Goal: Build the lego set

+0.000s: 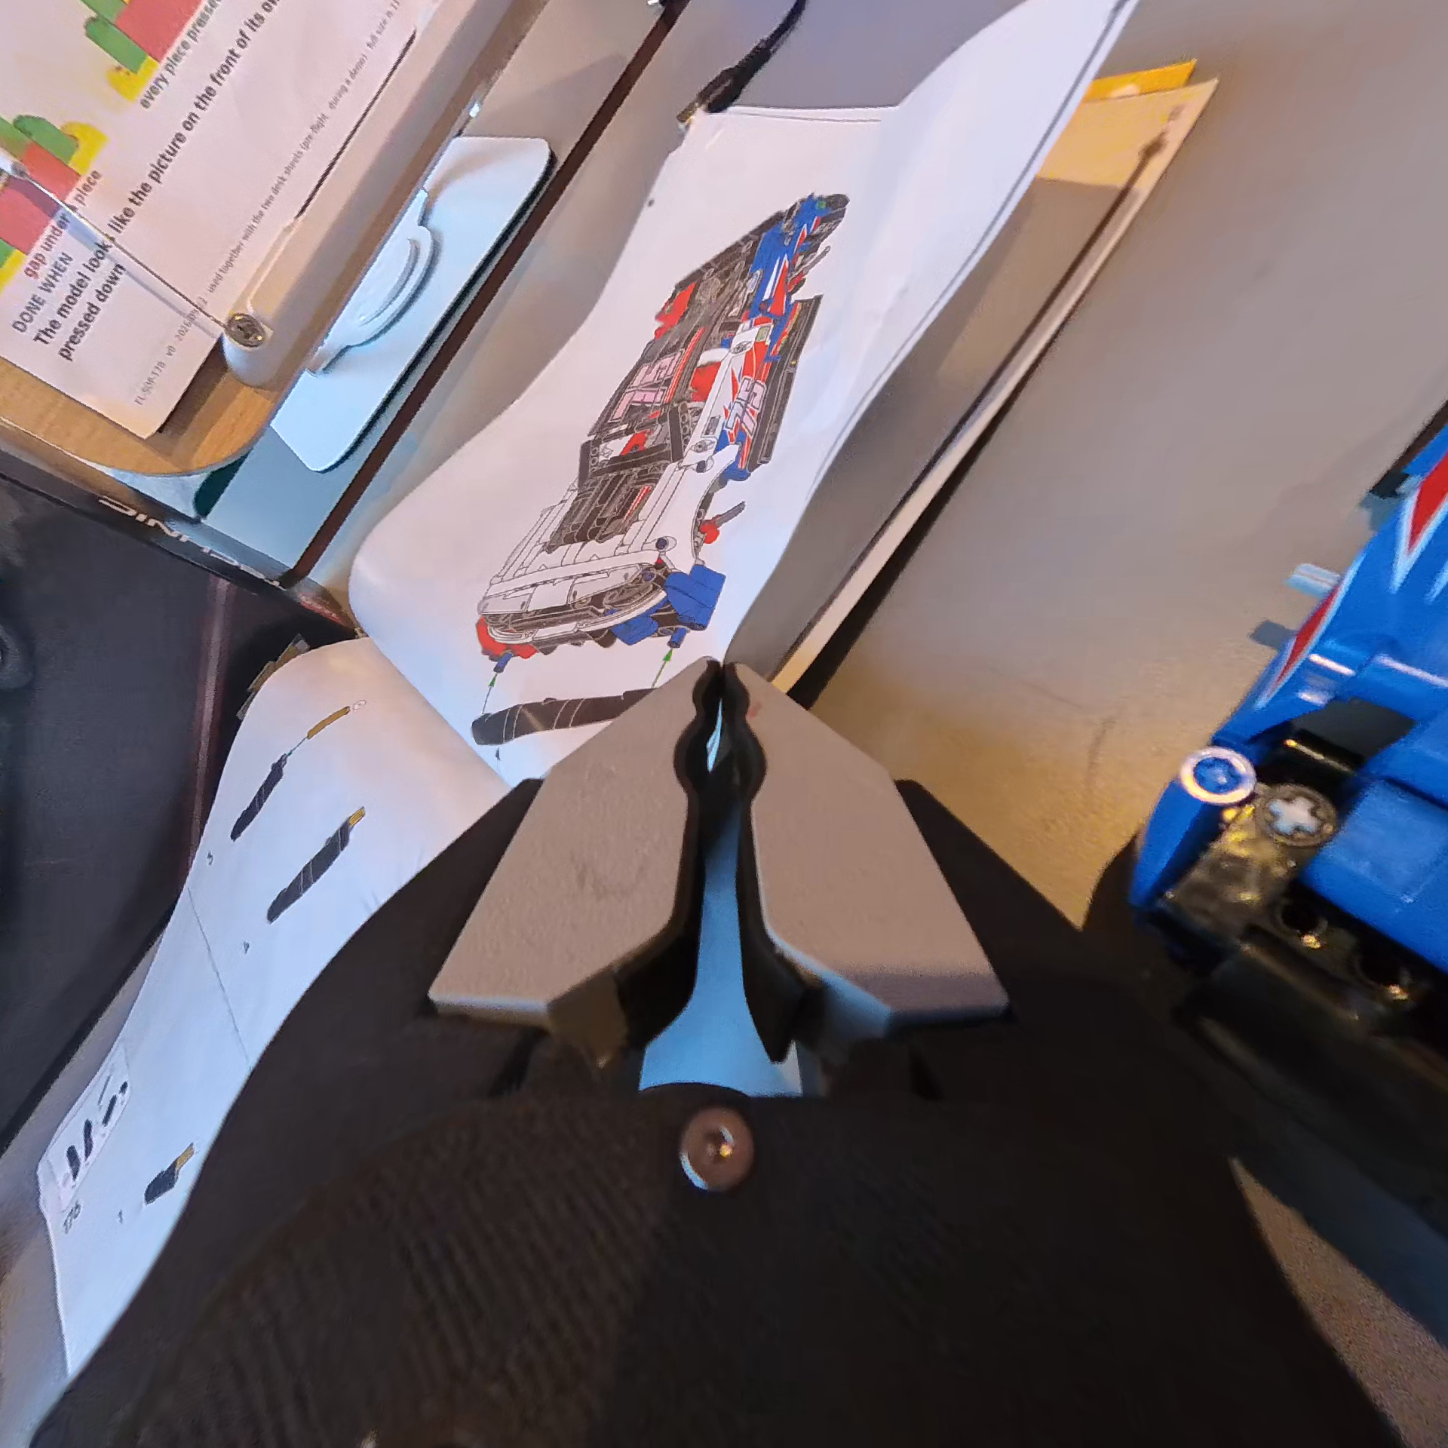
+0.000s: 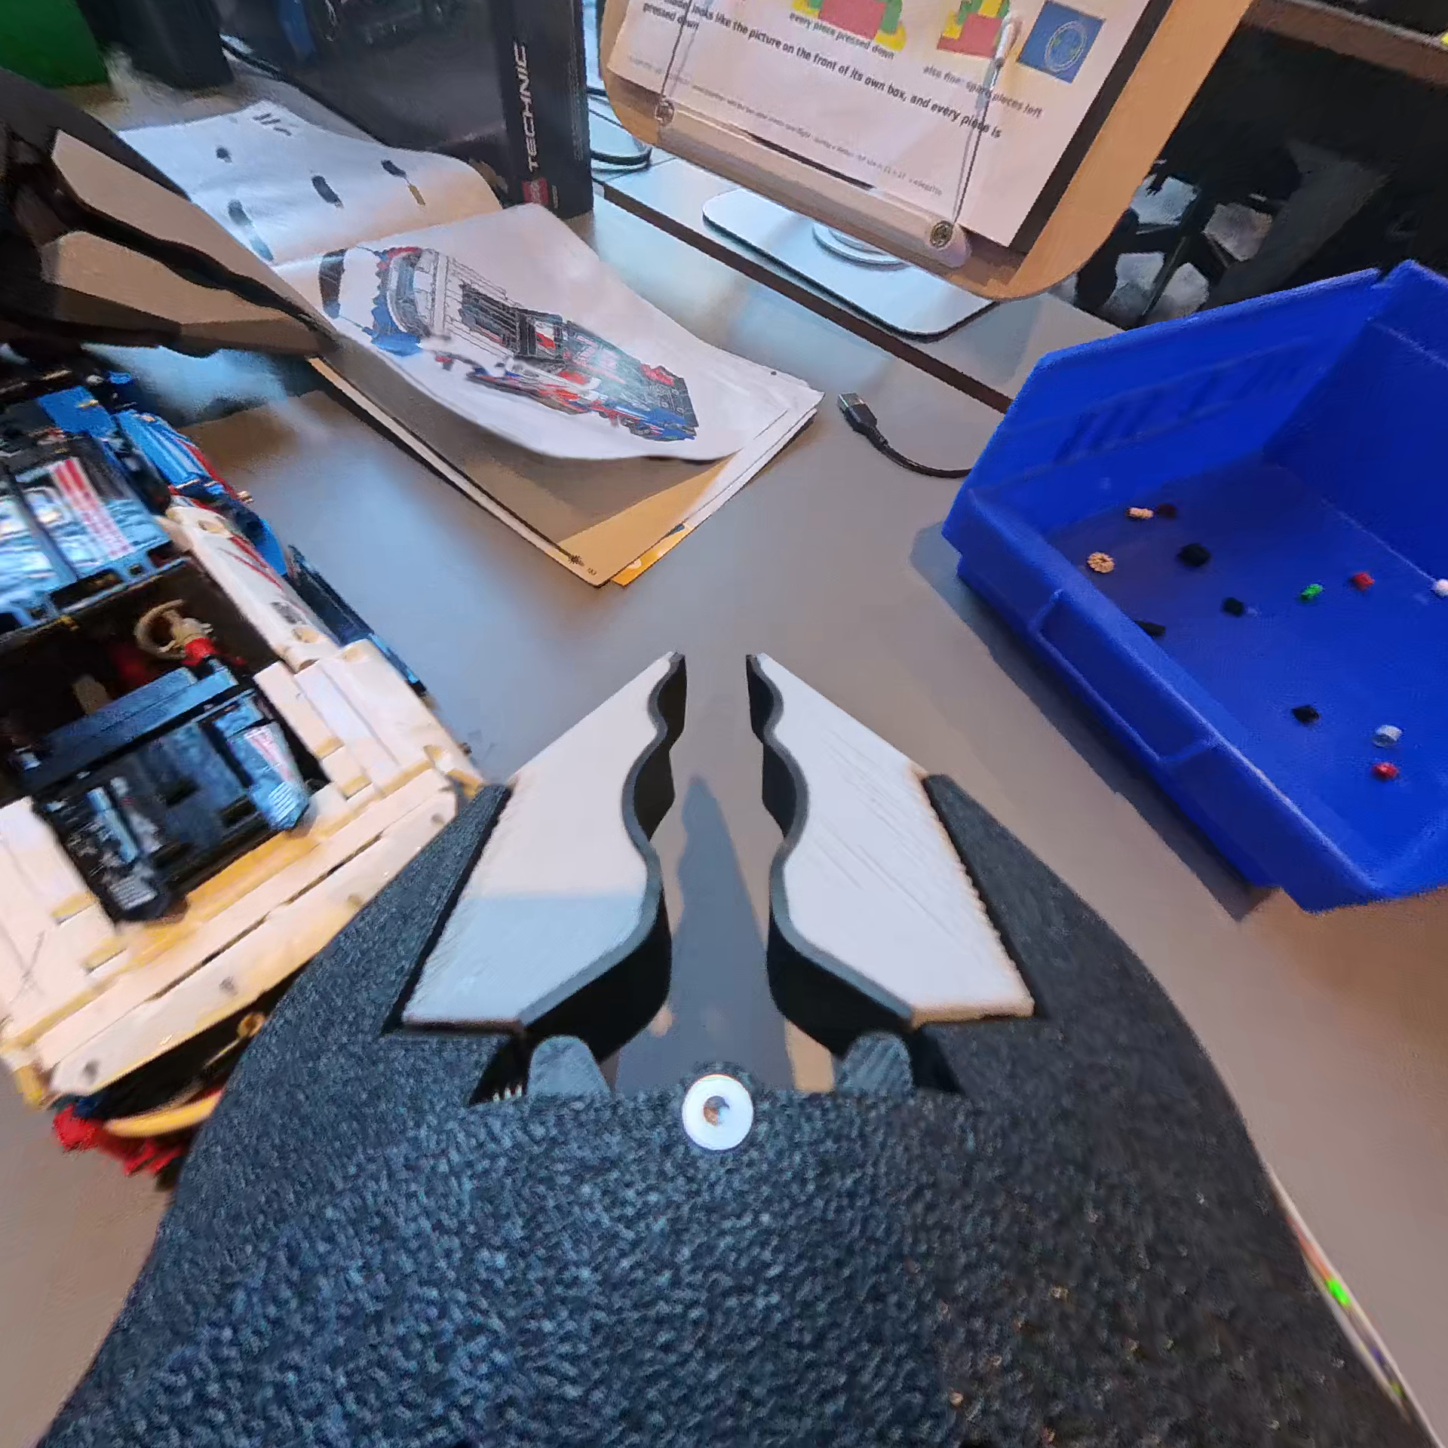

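Two hand-held grippers work over a grey table (image 2: 783, 564). The largest thing on it, a part-built lego car (image 2: 180, 783) in white, blue and black, sits left of the right gripper (image 2: 714, 666), whose jaws stand slightly parted and empty above bare tabletop. An open instruction booklet (image 1: 627, 439) lies ahead of the car; the left gripper (image 1: 721, 670) has its jaws pressed together on a page edge. A blue bin (image 2: 1222, 548) to the right holds a few small loose pieces (image 2: 1363, 581). A black box (image 2: 541, 102) and a propped printed sheet (image 2: 846, 70) carry writing.
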Demonstrator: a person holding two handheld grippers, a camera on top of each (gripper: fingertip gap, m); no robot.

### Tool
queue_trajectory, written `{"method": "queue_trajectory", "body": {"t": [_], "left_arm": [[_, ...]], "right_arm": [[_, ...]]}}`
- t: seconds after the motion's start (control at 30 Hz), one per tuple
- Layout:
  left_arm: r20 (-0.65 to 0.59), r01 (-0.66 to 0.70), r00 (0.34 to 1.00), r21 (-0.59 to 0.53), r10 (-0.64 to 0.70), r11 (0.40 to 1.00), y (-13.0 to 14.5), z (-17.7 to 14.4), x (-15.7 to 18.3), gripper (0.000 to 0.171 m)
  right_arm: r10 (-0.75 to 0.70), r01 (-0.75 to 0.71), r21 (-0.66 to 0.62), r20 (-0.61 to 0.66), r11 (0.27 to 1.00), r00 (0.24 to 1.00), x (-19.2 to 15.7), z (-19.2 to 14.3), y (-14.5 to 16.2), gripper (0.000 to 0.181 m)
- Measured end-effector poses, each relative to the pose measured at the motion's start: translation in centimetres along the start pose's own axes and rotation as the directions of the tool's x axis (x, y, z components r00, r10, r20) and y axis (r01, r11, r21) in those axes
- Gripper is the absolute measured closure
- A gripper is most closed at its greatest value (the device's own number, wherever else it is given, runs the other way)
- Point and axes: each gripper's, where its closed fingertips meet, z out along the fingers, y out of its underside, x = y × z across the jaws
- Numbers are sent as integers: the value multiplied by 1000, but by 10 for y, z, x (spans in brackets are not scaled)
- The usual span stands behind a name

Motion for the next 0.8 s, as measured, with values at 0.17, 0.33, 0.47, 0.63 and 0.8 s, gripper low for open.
{"method": "queue_trajectory", "body": {"t": [0.17,0.33,0.47,0.63,0.8], "left_arm": [[-19,131,991,74,-130,989,-9,-7,-12,171],[-56,364,931,206,-361,908,-25,-26,-41,171],[-71,524,848,250,-525,814,-20,-37,-61,171],[-111,712,688,296,-718,636,-10,-54,-81,171],[-74,834,517,265,-853,483,16,-65,-91,171]], "right_arm": [[0,1,10,-22,1000,1000,-8,-32,9,167],[16,-16,-31,4,999,1000,-20,-49,32,167],[-31,31,-45,0,999,1000,-31,-58,47,166],[-28,27,85,3,996,1000,-41,-71,42,166],[-43,42,136,-2,990,999,-43,-74,43,167]]}}
